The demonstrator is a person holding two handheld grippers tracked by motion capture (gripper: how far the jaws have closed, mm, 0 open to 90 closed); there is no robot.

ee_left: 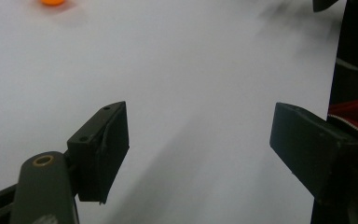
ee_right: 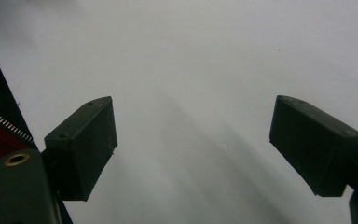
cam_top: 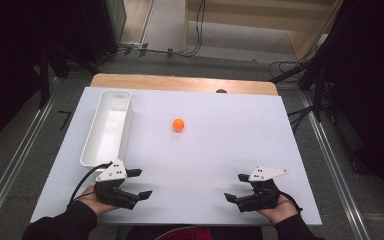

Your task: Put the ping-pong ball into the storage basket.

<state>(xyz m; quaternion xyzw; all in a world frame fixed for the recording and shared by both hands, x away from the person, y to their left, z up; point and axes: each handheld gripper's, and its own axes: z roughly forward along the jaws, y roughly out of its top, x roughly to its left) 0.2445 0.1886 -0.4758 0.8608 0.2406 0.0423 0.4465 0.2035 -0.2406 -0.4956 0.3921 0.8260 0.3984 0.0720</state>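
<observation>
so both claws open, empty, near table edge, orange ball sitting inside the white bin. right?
Not quite. The orange ball lies on the white table, apart from the white bin and to its right, as the high view shows. The left claw and right claw are open and empty.

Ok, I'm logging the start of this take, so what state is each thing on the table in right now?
orange ball: loose on the white tabletop, untouched, apart from the bin.
white bin: upright, open-topped, empty as far as visible.
left gripper: jaws open, holding nothing, low over the near edge.
right gripper: jaws open, holding nothing, low over the near edge.
</observation>
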